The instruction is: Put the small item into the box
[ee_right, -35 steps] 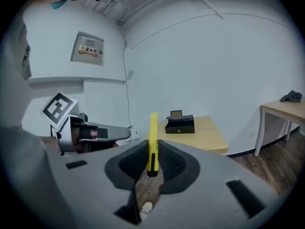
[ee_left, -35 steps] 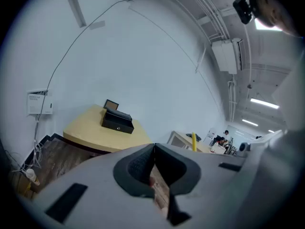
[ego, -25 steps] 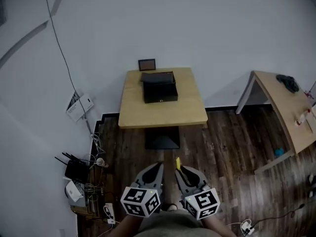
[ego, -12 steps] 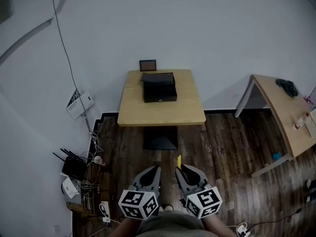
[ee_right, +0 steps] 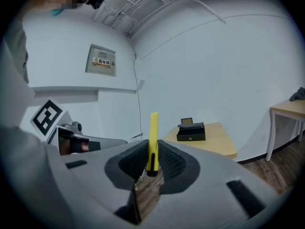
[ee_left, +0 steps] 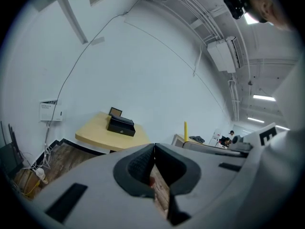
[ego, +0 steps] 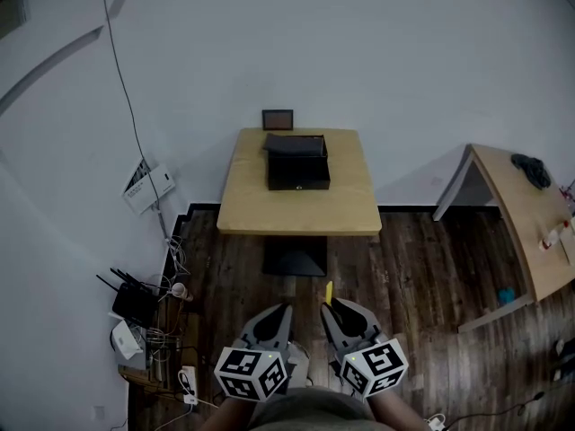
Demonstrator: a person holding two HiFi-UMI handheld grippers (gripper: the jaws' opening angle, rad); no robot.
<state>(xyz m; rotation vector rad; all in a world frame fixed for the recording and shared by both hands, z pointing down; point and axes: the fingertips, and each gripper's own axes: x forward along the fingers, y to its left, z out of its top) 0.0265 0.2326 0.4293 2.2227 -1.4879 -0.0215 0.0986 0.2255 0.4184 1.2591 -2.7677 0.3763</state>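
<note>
At the lower left of the head view a black router with antennas (ego: 137,308) sits among cables on the dark plank floor (ego: 413,259), well apart from anything the task needs. Just right of it, at the bottom centre, the left gripper (ee_left: 154,147) points forward with its jaws pressed together and nothing between them.

Above it, in the middle of the frame, stands the light wooden table (ego: 296,212). The black box with its lid raised (ego: 298,171) rests on the table's far half, and a small dark frame (ego: 278,118) stands just behind it by the wall.

Right of the left gripper, the right gripper (ee_right: 152,151) is clamped on the slim yellow stick with a black lower end (ee_right: 154,128). The stick stands upright between the pads, pinched near its black end, so most of its length rises free above them. It is well apart from the box, with bare floor between them.

The stick looks light and stiff, with a smooth, probably plastic skin that could slide or swing in the pads. With so much length above a low pinch, it may tilt if knocked on the box wall. A hold nearer its middle would likely steady it, though the present one seems enough for so slight a thing.

At the right edge a second light wooden table (ego: 526,214) carries a few small things
</note>
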